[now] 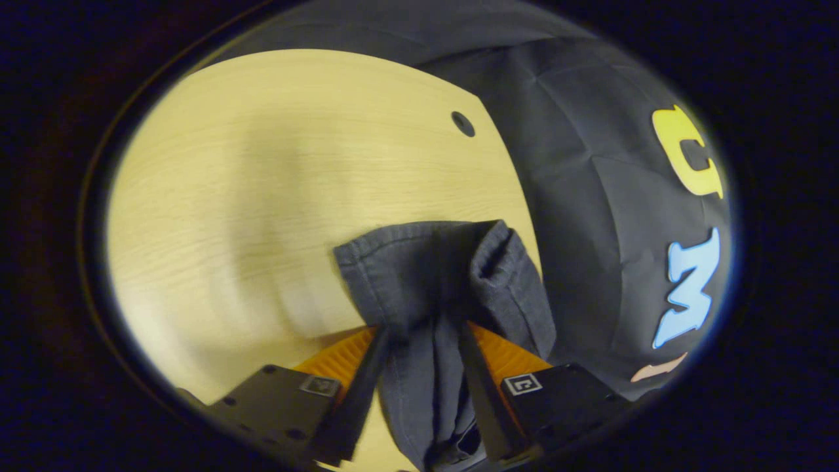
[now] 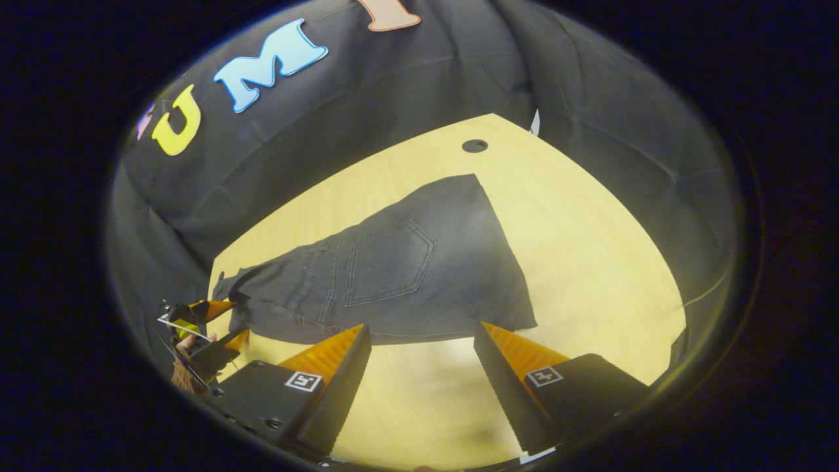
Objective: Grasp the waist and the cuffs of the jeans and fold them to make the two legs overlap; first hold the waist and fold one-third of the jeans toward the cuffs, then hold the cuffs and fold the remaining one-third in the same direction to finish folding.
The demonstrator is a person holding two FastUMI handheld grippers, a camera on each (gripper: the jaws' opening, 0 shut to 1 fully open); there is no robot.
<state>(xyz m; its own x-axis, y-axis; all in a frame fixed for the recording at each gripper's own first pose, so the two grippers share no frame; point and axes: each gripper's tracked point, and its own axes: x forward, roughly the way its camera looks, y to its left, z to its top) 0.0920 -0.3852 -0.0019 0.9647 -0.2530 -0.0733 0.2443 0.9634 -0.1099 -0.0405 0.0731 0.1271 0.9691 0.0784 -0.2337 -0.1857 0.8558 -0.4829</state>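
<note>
The dark grey jeans (image 2: 406, 269) lie spread across the wooden table (image 2: 590, 249), back pocket facing up and waistband toward the left. My left gripper (image 1: 423, 328) is shut on a bunched, hemmed edge of the jeans (image 1: 426, 275), which stands up between its fingers. In the right gripper view that left gripper (image 2: 219, 321) sits at the waist corner at the far left, with a hand (image 2: 187, 367) behind it. My right gripper (image 2: 421, 326) is open just short of the jeans' near edge, nothing between its fingers.
The table (image 1: 262, 164) has a round cable hole (image 1: 463, 123), also seen beyond the jeans (image 2: 474, 145). The booth's black cloth wall stands close behind the table's far edges. Bare wood lies to the right of the jeans.
</note>
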